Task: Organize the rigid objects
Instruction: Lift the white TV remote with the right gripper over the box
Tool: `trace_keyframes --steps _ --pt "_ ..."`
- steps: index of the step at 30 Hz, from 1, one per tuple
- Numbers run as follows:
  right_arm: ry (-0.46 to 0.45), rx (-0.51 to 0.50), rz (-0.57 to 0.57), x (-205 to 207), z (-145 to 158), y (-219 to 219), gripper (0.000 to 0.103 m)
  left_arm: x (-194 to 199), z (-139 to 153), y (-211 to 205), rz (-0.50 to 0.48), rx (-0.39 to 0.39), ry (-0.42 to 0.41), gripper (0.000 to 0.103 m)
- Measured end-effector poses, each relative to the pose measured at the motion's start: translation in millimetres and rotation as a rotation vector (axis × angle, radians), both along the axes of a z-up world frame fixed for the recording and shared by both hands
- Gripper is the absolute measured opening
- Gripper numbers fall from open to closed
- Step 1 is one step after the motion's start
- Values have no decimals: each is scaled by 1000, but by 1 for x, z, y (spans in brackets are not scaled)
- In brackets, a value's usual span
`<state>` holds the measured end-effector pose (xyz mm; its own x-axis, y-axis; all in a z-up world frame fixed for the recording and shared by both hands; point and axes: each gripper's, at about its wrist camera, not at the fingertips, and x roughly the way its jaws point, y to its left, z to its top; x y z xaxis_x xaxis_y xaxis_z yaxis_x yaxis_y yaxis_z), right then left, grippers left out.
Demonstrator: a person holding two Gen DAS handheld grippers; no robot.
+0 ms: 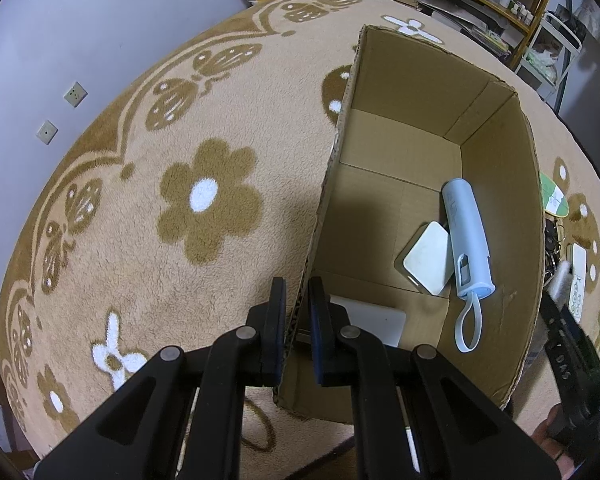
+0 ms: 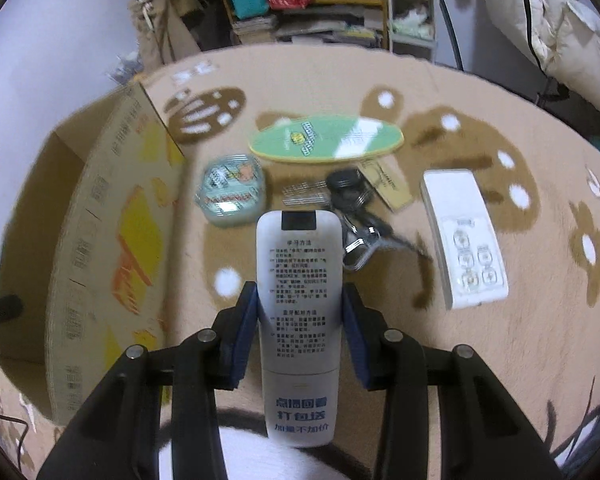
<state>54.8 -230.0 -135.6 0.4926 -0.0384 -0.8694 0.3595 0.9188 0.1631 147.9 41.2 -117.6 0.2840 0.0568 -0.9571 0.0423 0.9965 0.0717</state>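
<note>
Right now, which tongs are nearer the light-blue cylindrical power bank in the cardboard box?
Left. The left tongs clamp the cardboard box wall, with the light-blue cylindrical power bank just inside. The right tongs grip a white remote outside the box.

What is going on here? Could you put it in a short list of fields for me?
Left claw: clamped on the cardboard box wall
Right claw: holding a white remote, printed back up
In the box: blue cylinder with strap, white power bank, flat white item
On the rug, outside: green oval board, round tin, keys, white power strip
</note>
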Motion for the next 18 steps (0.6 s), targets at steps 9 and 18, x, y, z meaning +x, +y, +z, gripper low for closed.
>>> trace_keyframes --steps 9,18 --pt "-118 33 -30 1 24 -9 44 0 0 -2 0 6 1 10" --pt "-219 50 15 4 33 -9 44 1 0 -1 -3 11 2 10"
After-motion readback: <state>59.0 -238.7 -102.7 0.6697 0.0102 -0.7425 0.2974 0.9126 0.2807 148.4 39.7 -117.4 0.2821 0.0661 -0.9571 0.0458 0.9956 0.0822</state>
